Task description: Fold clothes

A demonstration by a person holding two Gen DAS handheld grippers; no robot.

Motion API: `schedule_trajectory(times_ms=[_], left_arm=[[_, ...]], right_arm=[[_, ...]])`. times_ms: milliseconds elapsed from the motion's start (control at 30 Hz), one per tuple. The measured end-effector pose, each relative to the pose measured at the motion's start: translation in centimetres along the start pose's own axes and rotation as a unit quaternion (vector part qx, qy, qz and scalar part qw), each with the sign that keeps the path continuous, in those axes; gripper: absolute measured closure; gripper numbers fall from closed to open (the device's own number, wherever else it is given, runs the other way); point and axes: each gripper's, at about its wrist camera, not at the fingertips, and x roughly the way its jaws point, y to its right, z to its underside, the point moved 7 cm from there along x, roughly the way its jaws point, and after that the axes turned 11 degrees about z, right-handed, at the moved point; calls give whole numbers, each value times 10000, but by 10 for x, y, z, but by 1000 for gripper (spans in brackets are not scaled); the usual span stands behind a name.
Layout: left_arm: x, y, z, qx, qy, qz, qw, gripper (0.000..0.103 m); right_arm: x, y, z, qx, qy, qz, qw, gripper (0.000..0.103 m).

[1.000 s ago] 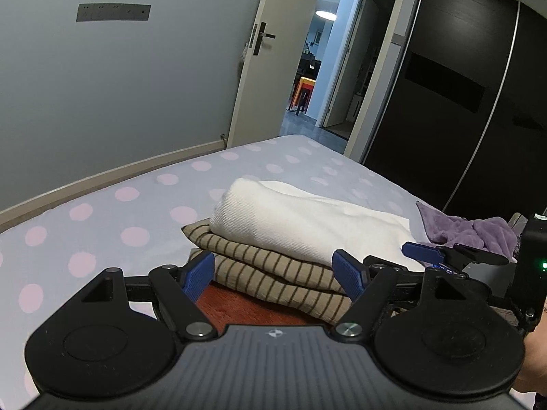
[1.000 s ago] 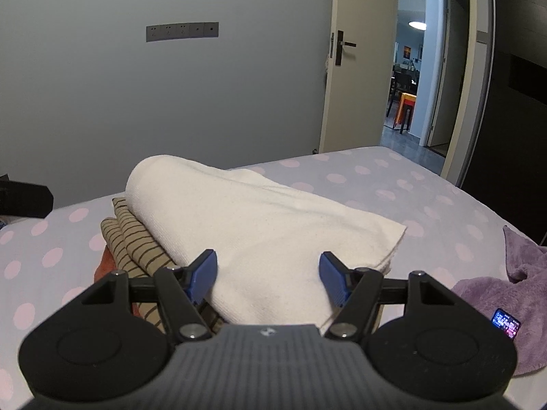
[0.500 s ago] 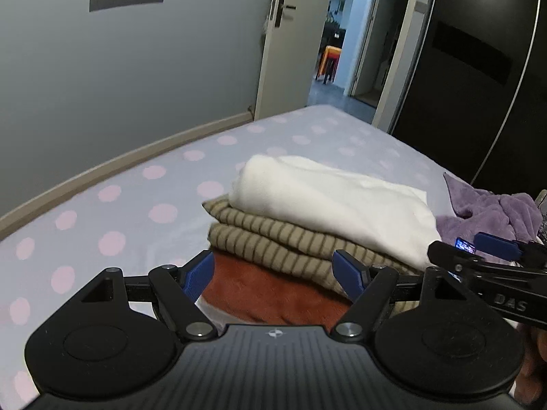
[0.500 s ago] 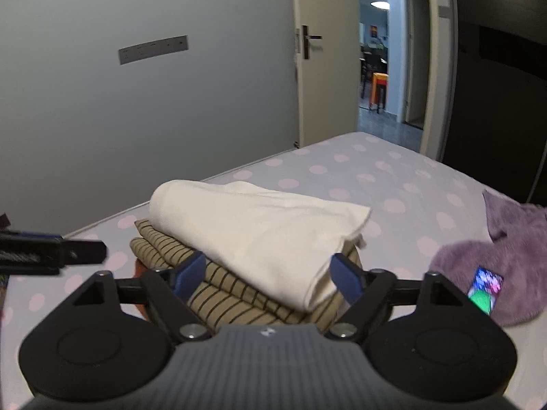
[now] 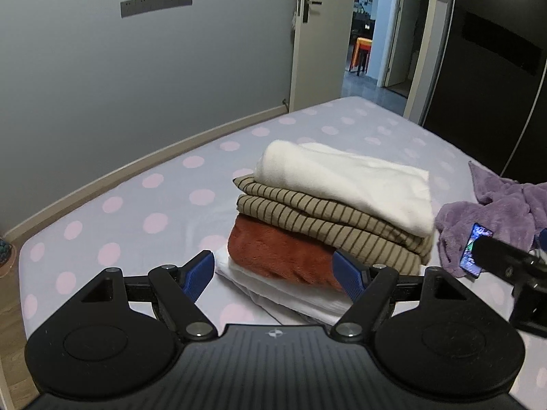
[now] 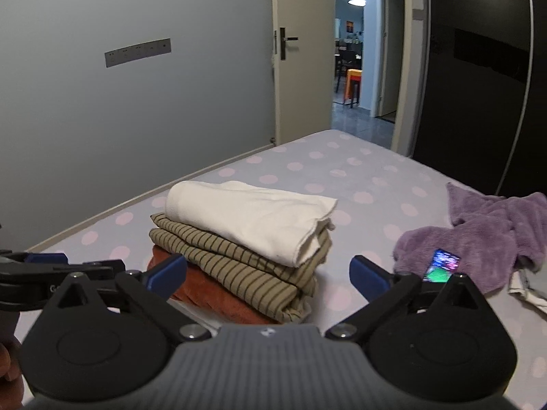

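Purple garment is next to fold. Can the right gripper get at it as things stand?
Probably yes. The right gripper is open and empty, and the purple garment lies unfolded beside the folded stack with nothing over it except a phone resting on its near edge.

Right gripper hangs above the folded stack, jaws just spread wide, nothing between. Purple garment lies crumpled beside it.

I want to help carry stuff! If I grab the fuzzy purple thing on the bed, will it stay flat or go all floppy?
Probably floppy: the purple cloth lies crumpled in soft folds, so it would likely droop from wherever you hold it. It looks plush, so likely light and not slippery. Careful: a phone with its screen lit lies on it and could slide off.
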Motion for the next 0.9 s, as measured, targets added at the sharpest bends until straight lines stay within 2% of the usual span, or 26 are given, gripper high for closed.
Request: schedule_trajectory(times_ms=[300, 500, 900], left_arm=[[-26, 8, 13, 196, 60, -239, 9995, 26], [-32, 9, 16, -26, 17, -68, 10000, 26], [-37, 21, 16, 134, -35, -81, 9999, 26]], right_arm=[[-40, 1, 16, -22, 102, 33, 9999, 1], [-55, 0, 20, -10, 111, 71, 9999, 1], [-57, 11, 17, 123, 100, 133, 9998, 1]])
